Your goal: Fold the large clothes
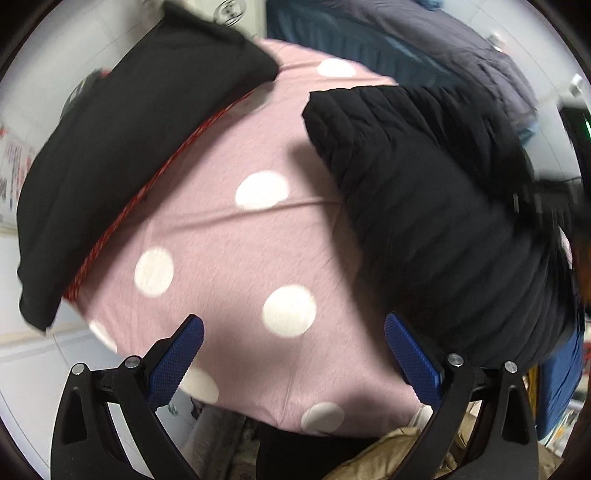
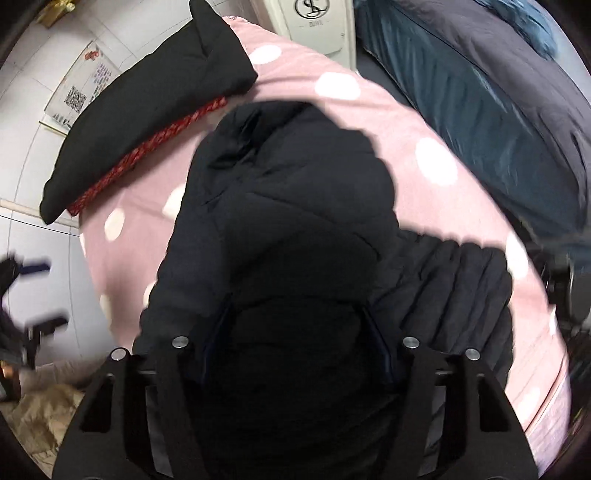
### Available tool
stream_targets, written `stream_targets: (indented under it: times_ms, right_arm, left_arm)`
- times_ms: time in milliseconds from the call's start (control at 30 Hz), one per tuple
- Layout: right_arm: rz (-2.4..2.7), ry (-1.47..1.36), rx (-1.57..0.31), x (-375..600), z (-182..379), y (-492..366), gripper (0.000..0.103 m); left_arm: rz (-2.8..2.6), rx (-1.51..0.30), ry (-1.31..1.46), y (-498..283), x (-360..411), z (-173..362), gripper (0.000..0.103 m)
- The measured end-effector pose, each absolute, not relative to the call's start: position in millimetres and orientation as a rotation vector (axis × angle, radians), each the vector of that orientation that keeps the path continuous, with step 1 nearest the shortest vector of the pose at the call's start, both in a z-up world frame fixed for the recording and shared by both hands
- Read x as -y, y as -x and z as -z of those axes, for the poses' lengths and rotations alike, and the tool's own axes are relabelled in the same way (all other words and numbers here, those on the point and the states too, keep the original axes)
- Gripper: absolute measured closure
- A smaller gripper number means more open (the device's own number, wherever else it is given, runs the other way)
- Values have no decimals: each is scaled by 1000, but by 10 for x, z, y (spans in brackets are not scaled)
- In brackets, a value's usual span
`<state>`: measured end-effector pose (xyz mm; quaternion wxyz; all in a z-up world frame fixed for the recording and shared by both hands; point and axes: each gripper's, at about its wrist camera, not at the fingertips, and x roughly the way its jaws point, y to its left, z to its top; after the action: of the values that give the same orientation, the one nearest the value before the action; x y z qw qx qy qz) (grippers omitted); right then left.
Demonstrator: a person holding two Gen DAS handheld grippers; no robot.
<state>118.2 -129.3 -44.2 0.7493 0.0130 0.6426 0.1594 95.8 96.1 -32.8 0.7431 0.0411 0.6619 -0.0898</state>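
Note:
A black quilted jacket (image 2: pixel 288 206) lies bunched on a pink bed sheet with white dots (image 2: pixel 406 122). My right gripper (image 2: pixel 299 325) points down into it. A thick fold of the jacket fills the gap between the blue pads (image 2: pixel 382 347) and hides the tips. In the left wrist view the same jacket (image 1: pixel 443 206) lies to the right, and my left gripper (image 1: pixel 293 321) hangs open over bare pink sheet (image 1: pixel 229 240) with nothing between its pads. It also shows as a blur, the left gripper (image 2: pixel 33 291), at the left edge of the right wrist view.
A folded black garment with red trim (image 1: pixel 129 147) (image 2: pixel 147 118) rests at the sheet's far left. A dark blue and grey duvet (image 2: pixel 498 110) lies at the back right. A white cabinet (image 2: pixel 317 26) stands behind. Beige cloth (image 2: pixel 40 413) and white floor tiles (image 2: pixel 48 229) are on the left.

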Motion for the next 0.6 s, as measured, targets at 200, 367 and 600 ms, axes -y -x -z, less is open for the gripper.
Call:
stream_targets:
  times_ms: [200,367,600]
  right_arm:
    - [-285,-117,-1396,1291,508,109,35]
    - [-244,18,-1400,716,695,927,29]
    - [-254,92,-1454,410,915,1257,24]
  left_arm:
    - [332,-1397,-137,-947,-536,196,7]
    - [414,-1499,-166,-718,-251,436,6]
    - [441,-1562,-186,-471,-292,755,6]
